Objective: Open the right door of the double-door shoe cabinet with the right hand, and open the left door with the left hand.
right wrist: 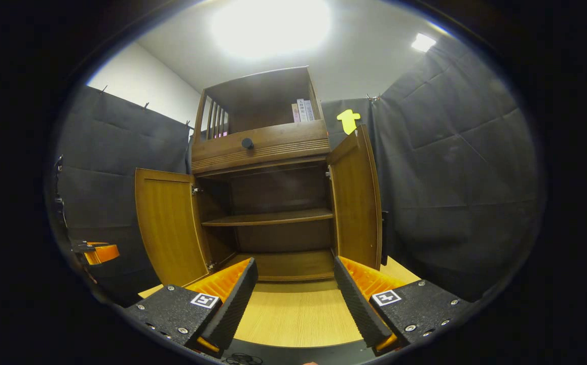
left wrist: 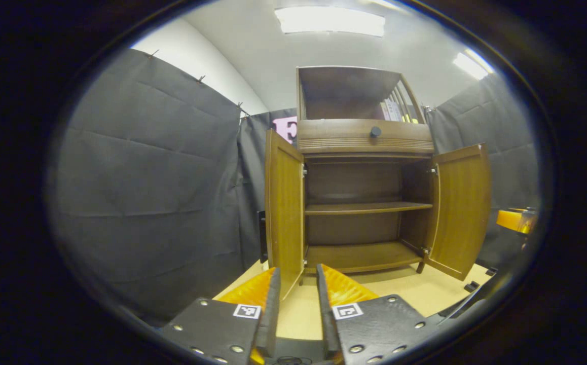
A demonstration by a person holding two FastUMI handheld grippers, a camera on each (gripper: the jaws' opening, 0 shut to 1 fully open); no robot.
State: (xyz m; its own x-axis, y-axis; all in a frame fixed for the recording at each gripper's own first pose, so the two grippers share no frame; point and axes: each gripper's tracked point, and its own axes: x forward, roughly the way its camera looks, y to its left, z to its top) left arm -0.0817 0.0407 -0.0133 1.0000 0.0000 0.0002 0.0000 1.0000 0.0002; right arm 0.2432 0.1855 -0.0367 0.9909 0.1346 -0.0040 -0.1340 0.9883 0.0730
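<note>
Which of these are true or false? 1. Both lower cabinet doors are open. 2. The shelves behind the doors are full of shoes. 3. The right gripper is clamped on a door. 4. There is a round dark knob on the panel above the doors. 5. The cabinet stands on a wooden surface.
1. True: the left door and the right door both stand swung out.
2. False: the shelf and the bottom board look bare.
3. False: the right gripper is open, holding nothing, with the floor showing between its fingers.
4. True: the knob sits on the ribbed panel.
5. True: the cabinet stands on a light wooden board.
</note>
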